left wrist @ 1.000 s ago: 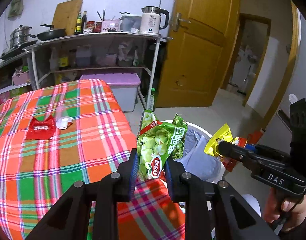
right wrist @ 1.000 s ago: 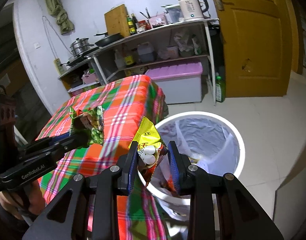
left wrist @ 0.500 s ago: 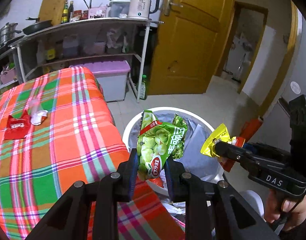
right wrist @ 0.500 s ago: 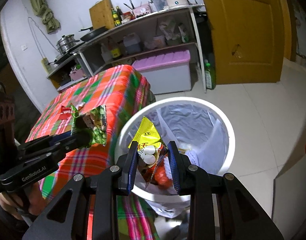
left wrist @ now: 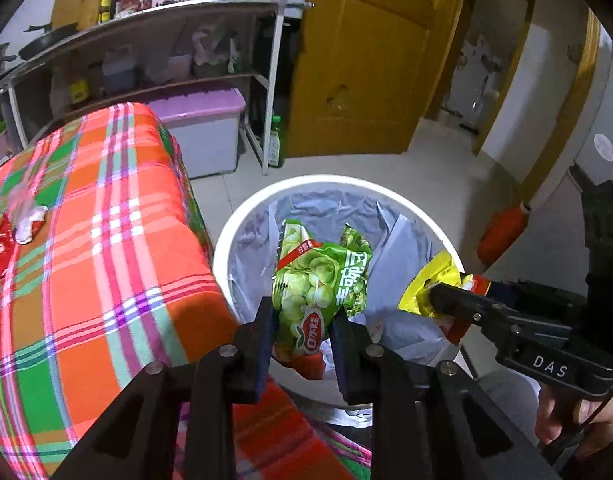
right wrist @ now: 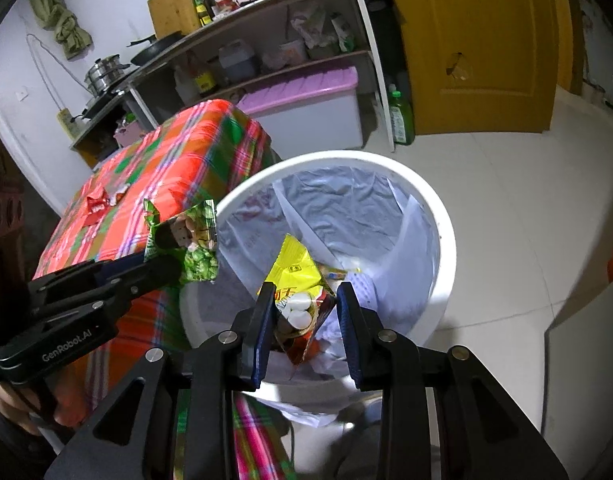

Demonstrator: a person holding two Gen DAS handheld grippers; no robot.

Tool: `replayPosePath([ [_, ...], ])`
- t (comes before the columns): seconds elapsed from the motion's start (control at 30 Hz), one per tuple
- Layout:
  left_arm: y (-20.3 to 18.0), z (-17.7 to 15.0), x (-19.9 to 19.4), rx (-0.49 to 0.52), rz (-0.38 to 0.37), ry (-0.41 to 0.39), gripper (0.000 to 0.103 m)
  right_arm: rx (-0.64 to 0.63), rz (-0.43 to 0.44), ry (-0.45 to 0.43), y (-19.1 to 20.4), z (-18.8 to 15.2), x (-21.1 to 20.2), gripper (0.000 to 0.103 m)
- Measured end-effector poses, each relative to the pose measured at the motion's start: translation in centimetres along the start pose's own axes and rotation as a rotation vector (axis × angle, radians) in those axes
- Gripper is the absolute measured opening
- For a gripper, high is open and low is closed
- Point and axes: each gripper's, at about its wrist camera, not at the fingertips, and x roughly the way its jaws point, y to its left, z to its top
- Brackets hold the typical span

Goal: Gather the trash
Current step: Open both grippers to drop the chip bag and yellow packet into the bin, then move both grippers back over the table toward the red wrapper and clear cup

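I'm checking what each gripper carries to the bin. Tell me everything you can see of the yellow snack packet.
The yellow snack packet is a crinkled, glossy foil-like bag, yellow on top with red at its lower end and white round pieces pictured on its front. It stands roughly upright between the fingers of the right hand-held gripper, whose jaws have just been opening; a gap shows beside its right edge. It hangs over the lined white bin, with its top flap open and bent.
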Motion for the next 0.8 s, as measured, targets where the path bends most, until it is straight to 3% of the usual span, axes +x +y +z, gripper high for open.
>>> replayPosePath([
  [0.07, -0.1, 0.1, 0.5, -0.002, -0.009, 0.016, 0.030, 0.002, 0.005, -0.002, -0.2, 0.0, 0.1, 0.046],
  [0.17, -0.1, 0.3, 1.0, -0.011, -0.020, 0.032, 0.037, 0.006, 0.007, -0.004, -0.4, 0.0, 0.1, 0.047],
  [0.37, 0.1, 0.1, 0.6, -0.024, -0.021, 0.017, 0.038, 0.003, 0.000, -0.021, -0.4, 0.1, -0.7, 0.047],
  [0.8, 1.0, -0.4, -6.5, -0.067, 0.011, -0.138, 0.038, -0.048, 0.046, -0.124, 2.6, 0.5, -5.1, 0.047],
])
